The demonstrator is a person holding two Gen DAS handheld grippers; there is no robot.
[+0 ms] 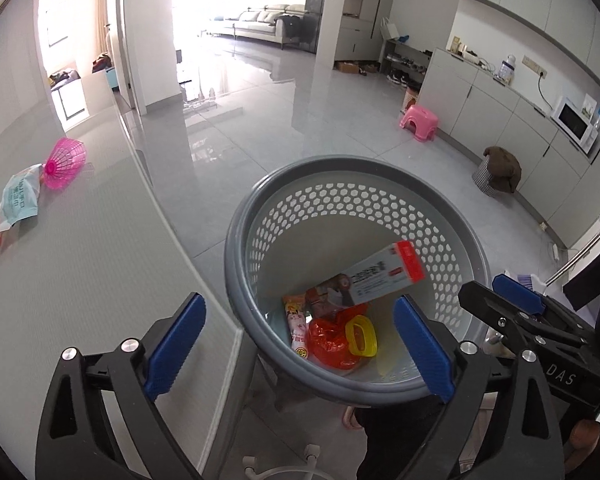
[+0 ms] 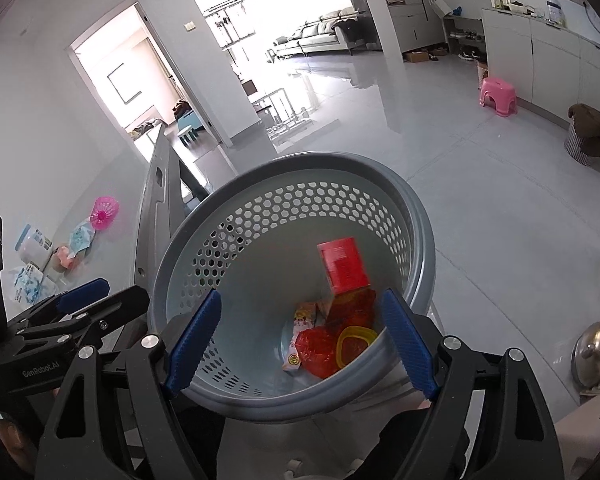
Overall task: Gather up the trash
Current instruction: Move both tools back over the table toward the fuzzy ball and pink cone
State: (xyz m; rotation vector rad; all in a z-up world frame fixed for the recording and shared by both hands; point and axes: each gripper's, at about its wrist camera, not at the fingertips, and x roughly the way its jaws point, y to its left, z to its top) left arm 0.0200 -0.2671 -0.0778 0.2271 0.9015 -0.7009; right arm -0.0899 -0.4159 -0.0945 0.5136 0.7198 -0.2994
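A grey perforated basket [image 1: 340, 170] [image 2: 300, 162] sits beside the grey table [image 1: 80, 280], just beyond both grippers. Inside it lie a white box with a red end [image 1: 384, 274] [image 2: 342, 266], a red wrapper [image 1: 328, 340] [image 2: 318, 350], a yellow ring [image 1: 362, 336] [image 2: 354, 344] and a pink snack packet [image 1: 296, 326] [image 2: 302, 320]. My left gripper [image 1: 300, 346] is open above the basket's near rim, holding nothing. My right gripper [image 2: 302, 344] is open over the same rim, also with nothing in it. Each gripper shows at the edge of the other's view.
On the table lie a pink mesh cup [image 1: 66, 162] [image 2: 105, 212], a blue-white packet [image 1: 20, 198] [image 2: 80, 236] and more wrappers [image 2: 30, 280]. A pink stool [image 1: 418, 122], a covered hamper [image 1: 498, 174] and cabinets stand at the right. A steel kettle [image 2: 598, 350] is near my right gripper.
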